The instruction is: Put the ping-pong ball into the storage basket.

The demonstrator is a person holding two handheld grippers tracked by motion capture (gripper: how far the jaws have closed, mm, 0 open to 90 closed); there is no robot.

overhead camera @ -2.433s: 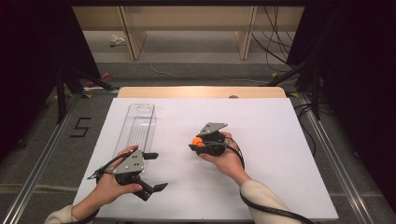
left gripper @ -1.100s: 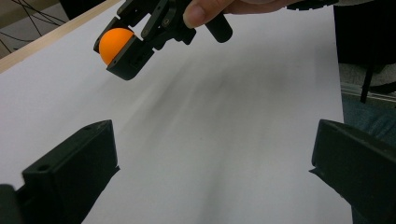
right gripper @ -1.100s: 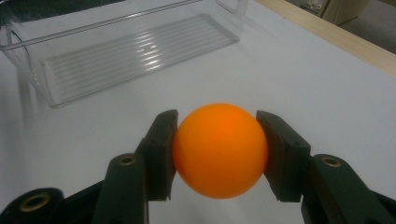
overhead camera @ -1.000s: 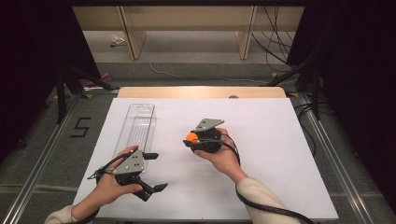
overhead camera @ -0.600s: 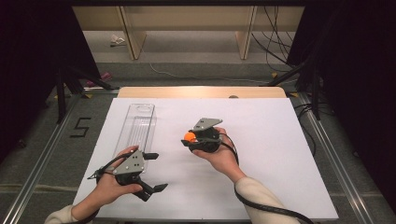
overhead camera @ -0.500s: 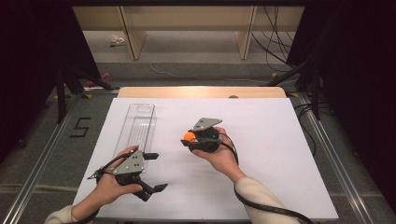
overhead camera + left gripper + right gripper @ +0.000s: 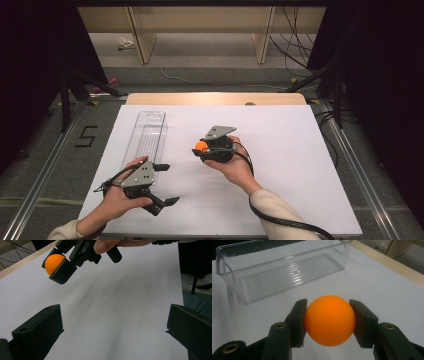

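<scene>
Your ball (image 7: 201, 146) sits right of the bin (image 7: 146, 137); your left gripper (image 7: 162, 184) lies nearer you.

- The bin (image 7: 146, 134) stands on the desk's (image 7: 300, 150) left half, just past the left gripper (image 7: 161, 184).
- Bare desk lies between bin and right gripper (image 7: 199, 148).
- The bin looks empty, open-topped.
- Right half of the desk lies open.

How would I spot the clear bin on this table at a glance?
Start from the white table and look to its left half. The clear bin lies there, long and narrow, beyond the left claw. It alone is see-through, with a ribbed floor and nothing inside.
</scene>
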